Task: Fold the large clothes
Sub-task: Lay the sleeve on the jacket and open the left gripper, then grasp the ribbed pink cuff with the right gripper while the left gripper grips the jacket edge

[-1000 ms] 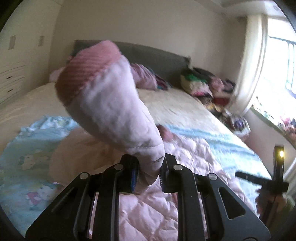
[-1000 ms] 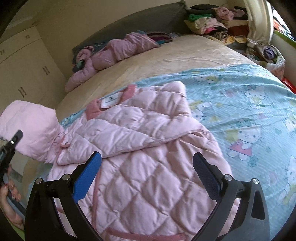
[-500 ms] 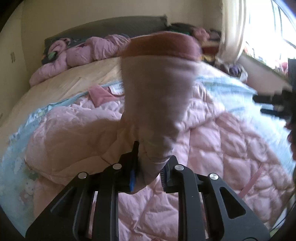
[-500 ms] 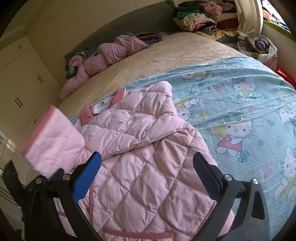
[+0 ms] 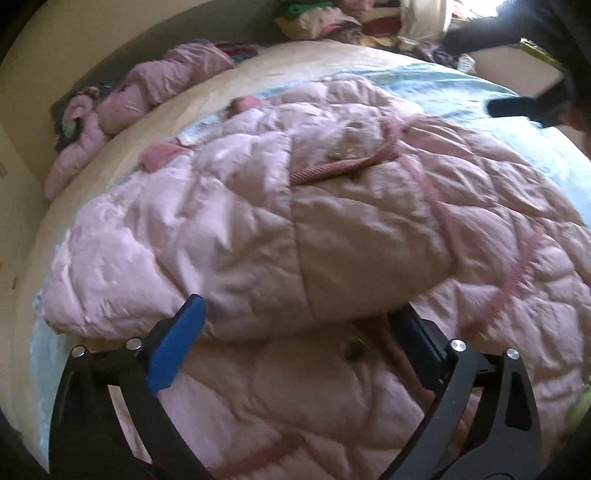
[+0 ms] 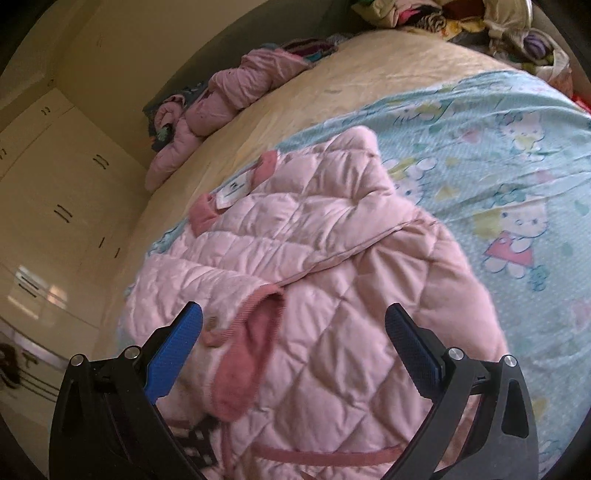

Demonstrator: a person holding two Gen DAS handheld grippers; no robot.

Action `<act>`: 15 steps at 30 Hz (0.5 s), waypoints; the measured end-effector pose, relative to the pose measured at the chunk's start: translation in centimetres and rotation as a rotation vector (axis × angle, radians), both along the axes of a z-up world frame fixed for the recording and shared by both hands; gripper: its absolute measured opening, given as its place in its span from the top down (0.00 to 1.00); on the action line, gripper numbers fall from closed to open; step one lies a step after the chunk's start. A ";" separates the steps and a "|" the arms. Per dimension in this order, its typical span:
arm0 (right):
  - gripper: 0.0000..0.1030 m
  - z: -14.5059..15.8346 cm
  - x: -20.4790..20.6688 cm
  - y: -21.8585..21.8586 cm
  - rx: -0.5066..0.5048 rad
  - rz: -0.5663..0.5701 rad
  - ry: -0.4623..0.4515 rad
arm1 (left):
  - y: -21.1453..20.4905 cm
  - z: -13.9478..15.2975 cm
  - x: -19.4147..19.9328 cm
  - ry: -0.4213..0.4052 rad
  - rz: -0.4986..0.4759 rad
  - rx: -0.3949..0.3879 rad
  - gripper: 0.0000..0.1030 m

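Note:
A pink quilted jacket (image 5: 221, 221) lies spread on the bed, its collar and white label (image 6: 232, 192) toward the headboard. One sleeve (image 5: 362, 229) is folded across the chest, and its ribbed cuff (image 5: 343, 166) rests on the body. My left gripper (image 5: 299, 310) hovers low at the near end of that sleeve. Its jaws are opening wide, the sleeve bulges between them, and the pads do not press on it. My right gripper (image 6: 295, 312) stands open just above the jacket (image 6: 351, 295), with the cuff (image 6: 251, 332) below its left finger and nothing held.
A blue cartoon-print sheet (image 6: 498, 147) covers the near part of the beige bedspread (image 6: 351, 74). Another pink garment (image 6: 236, 92) lies by the dark headboard. A pile of clothes (image 6: 443, 14) fills the far right corner, and white wardrobes (image 6: 55, 184) stand to the left.
The left gripper swung the raised sleeve over the jacket, came down and let it go. The sleeve now lies across the front. The right gripper stayed open and hardly moved.

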State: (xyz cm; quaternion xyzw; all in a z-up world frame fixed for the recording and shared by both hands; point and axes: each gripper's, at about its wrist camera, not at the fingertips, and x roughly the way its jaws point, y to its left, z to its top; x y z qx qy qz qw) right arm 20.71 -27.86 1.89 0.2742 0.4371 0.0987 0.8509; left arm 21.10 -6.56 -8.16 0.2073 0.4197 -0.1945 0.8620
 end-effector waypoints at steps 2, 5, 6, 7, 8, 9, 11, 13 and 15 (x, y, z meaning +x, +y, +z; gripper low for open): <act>0.04 -0.1 0.3 0.6 0.010 0.015 0.006 | 0.7 0.7 -0.5 0.026 -0.005 -0.043 0.09; 0.04 -0.2 1.0 1.6 0.053 0.041 0.018 | 2.8 2.3 -0.7 0.032 0.025 -0.093 0.09; 0.04 -0.4 1.3 1.8 0.067 0.049 0.026 | 3.8 3.1 -0.5 0.022 0.051 -0.108 0.09; 0.04 -0.6 1.7 2.3 0.080 0.055 0.039 | 4.6 3.8 -0.3 0.013 0.073 -0.125 0.09; 0.04 -0.9 2.0 2.6 0.089 0.054 0.053 | 5.5 4.5 -0.1 0.003 0.099 -0.145 0.09; 0.04 -1.1 2.3 2.9 0.103 0.055 0.064 | 6.9 5.5 0.3 -0.015 0.136 -0.171 0.09; 0.05 -1.5 2.8 3.5 0.130 0.061 0.078 | 9.3 6.9 1.1 -0.043 0.210 -0.208 0.09; 0.18 -1.8 3.3 4.2 0.142 0.065 0.098 | 12.0 8.5 1.9 -0.085 0.297 -0.227 0.09; 0.32 -2.0 3.8 4.7 0.151 0.072 0.113 | 14.1 9.5 2.4 -0.112 0.358 -0.243 0.09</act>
